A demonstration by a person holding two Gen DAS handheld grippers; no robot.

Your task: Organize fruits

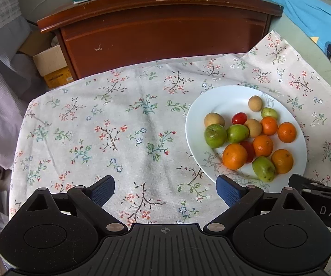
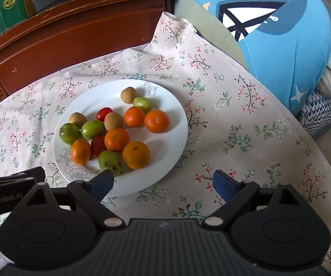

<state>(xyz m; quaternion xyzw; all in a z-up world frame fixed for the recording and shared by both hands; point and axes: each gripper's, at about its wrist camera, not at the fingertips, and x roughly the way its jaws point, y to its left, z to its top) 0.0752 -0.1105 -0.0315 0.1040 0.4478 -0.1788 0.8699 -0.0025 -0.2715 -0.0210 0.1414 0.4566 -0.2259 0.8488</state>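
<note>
Your left gripper point(image 1: 165, 189) and right gripper point(image 2: 163, 182) both stand wide apart, holding nothing, above the floral cloth point(image 1: 119, 126). The white plate point(image 2: 174, 119), right of centre, carries the mixed fruits point(image 2: 117, 139): orange, green, brown, and red, all clustered together.

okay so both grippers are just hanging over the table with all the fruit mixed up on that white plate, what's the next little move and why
Probably ease the right gripper forward and down over the nearest green fruit at the plate's near edge. Its jaws stand wide open and empty, one finger already beside that fruit. The left gripper, also open, hangs over bare floral tablecloth.
</note>
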